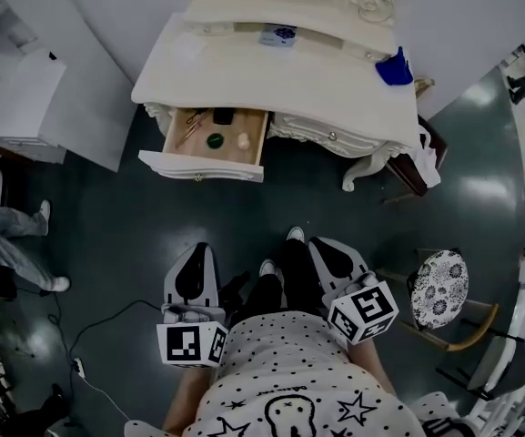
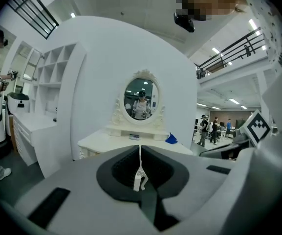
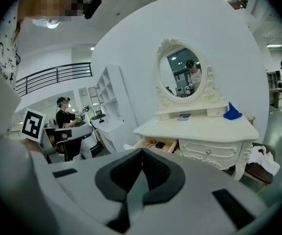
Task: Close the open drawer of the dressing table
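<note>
The white dressing table [image 1: 271, 71] stands ahead of me, its left drawer [image 1: 209, 164] pulled out over the dark floor. Small items lie inside the drawer: a green round piece, a black piece and a brush. Both grippers are low, in front of my body and well short of the drawer. My left gripper [image 1: 196, 251] is shut and holds nothing; in its own view the left gripper [image 2: 141, 150] shows jaws that meet in a thin slit, pointing at the table's oval mirror [image 2: 141, 98]. My right gripper [image 1: 324, 246] is shut and empty too. In its own view the right gripper [image 3: 141, 153] lies just below the open drawer [image 3: 156, 143].
A blue cloth [image 1: 394, 66] lies on the tabletop's right end. A stool with a patterned cushion [image 1: 439, 288] stands at my right, and a dark stool with white cloth [image 1: 423, 157] beside the table leg. White shelving [image 1: 25, 98] and a person's legs [image 1: 21, 248] are on the left.
</note>
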Demonstrator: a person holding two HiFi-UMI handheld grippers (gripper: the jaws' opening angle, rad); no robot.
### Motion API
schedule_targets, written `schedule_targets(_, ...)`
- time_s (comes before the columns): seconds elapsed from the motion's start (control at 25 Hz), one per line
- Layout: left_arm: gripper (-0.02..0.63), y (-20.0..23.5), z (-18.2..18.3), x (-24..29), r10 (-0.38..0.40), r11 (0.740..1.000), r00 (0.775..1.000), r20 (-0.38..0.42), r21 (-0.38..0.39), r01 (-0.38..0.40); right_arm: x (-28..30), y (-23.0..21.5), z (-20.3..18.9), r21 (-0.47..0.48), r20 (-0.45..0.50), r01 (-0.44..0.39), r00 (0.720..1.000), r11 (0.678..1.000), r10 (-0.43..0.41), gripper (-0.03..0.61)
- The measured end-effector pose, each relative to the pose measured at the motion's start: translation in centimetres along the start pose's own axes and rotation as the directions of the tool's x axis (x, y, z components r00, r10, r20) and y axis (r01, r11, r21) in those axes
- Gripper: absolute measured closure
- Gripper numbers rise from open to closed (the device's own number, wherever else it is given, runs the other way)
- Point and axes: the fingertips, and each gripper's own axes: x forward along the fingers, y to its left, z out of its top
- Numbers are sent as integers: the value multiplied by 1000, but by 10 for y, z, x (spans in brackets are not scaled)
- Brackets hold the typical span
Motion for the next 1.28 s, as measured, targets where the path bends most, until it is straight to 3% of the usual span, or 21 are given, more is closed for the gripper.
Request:
schedule_targets(0.6, 592, -3, 41, 86, 93, 996, 993, 79, -10, -92, 35, -90, 61, -40, 22, -39, 999, 998, 40, 569)
schedule_targets(1.0, 592, -3, 48, 129, 146, 989, 983, 112, 1, -147, 31, -141, 73, -55, 19, -12, 1000, 998, 13, 569)
schedule_targets(1.28, 592, 6, 46, 136, 162, 986, 982, 94, 10, -164, 35, -150, 70, -34, 5, 10, 1000, 999, -10, 569)
